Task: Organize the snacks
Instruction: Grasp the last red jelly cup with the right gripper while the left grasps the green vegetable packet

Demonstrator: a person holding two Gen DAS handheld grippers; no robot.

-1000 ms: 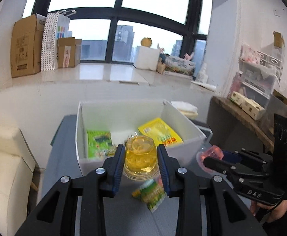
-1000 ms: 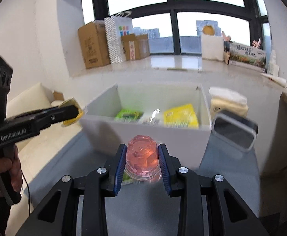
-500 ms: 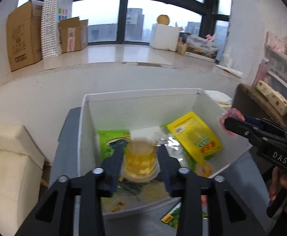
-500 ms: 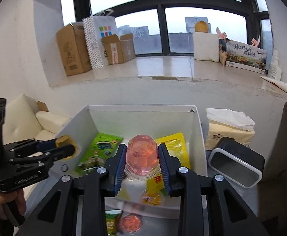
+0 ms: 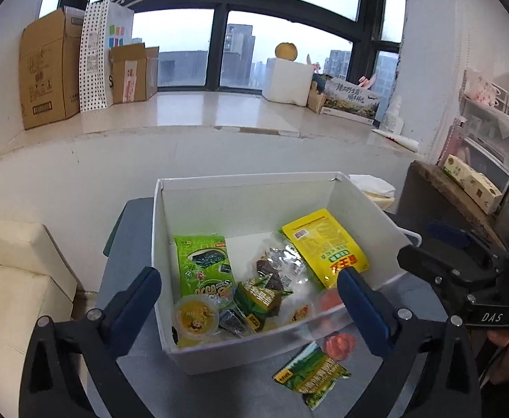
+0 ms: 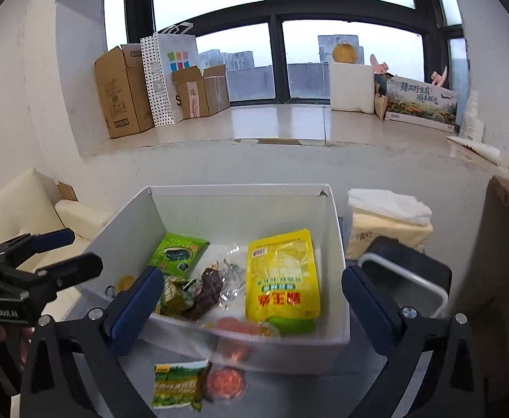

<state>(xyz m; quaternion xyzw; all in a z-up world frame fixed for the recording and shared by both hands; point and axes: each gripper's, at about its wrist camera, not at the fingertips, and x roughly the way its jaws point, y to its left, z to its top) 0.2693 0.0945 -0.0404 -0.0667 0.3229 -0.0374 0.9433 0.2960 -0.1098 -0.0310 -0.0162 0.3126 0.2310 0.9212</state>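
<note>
My left tool [image 5: 247, 287] hangs over the near left corner of the white box [image 5: 244, 184], its fingers spread wide with nothing between them. My right tool [image 6: 251, 291] is over the near edge of the same box, its fingers just as wide apart and holding nothing.

Inside the box, the yellow jelly cup [image 5: 195, 317] lies in the near left corner, lid up. A green seaweed packet [image 5: 204, 266] lies just beyond it, a small green wrapped snack [image 5: 259, 299] sits in the middle, and a big yellow pouch [image 6: 282, 275] leans along the right side. A dark snack in clear wrapping [image 6: 207, 292] lies between the green packets and the pouch. The pink jelly cup [image 6: 237, 325] is against the near wall, right of centre, blurred in the right view.

Outside the box, on the grey table [image 5: 226, 393] just in front of the near wall, lie a green flat packet [image 6: 177, 385] and a second pink jelly cup [image 6: 225, 383], side by side.
</note>
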